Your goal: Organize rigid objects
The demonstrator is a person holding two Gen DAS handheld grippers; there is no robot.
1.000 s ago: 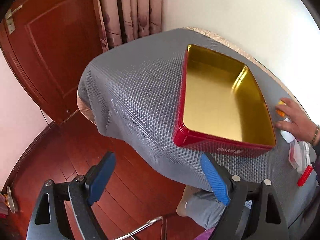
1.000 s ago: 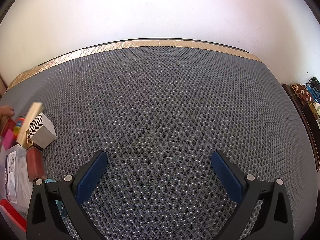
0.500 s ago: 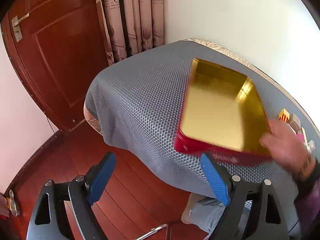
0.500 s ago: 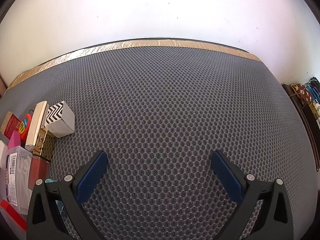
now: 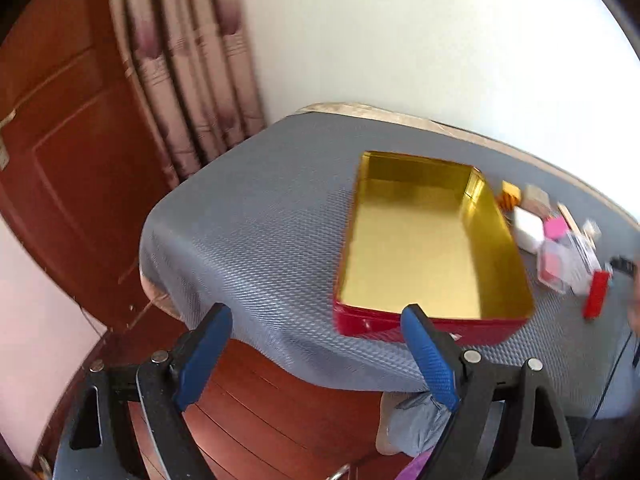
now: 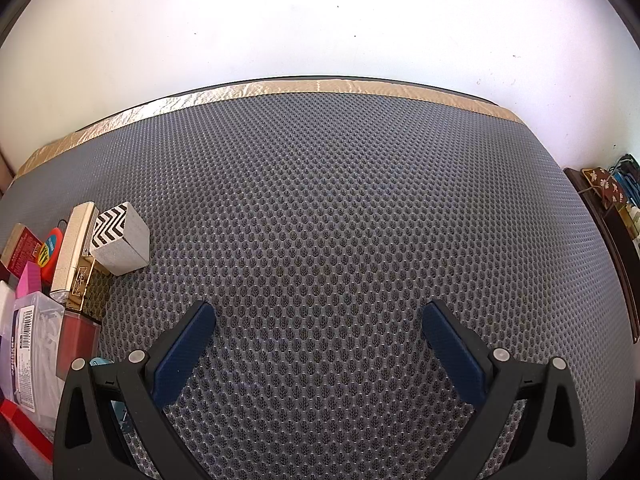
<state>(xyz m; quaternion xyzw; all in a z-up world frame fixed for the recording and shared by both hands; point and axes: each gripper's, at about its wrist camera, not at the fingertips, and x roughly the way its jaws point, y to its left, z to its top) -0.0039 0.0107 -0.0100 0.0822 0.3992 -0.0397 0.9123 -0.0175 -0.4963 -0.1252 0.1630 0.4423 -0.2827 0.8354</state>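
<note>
Setup: tin empty, both grippers released, nothing picked yet.

I see the small items [image 5: 560, 240] clustered just beside the tin's [image 5: 432, 320] right wall, near the table's [image 6: 340, 220] front edge, presumably so each transfer is short. The tin lies open-side up, ready to receive. My left gripper [image 5: 316, 356] hangs off the front edge, jaws apart; my right gripper [image 6: 320, 344] hovers over bare mat, likewise spread, with the zigzag box [image 6: 120, 240] nearest.

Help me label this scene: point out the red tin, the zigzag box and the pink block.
red tin [image 5: 420, 326], left wrist view, near red wall
zigzag box [image 6: 114, 226], right wrist view, patterned top
pink block [image 6: 29, 282], right wrist view, slanted face
</note>
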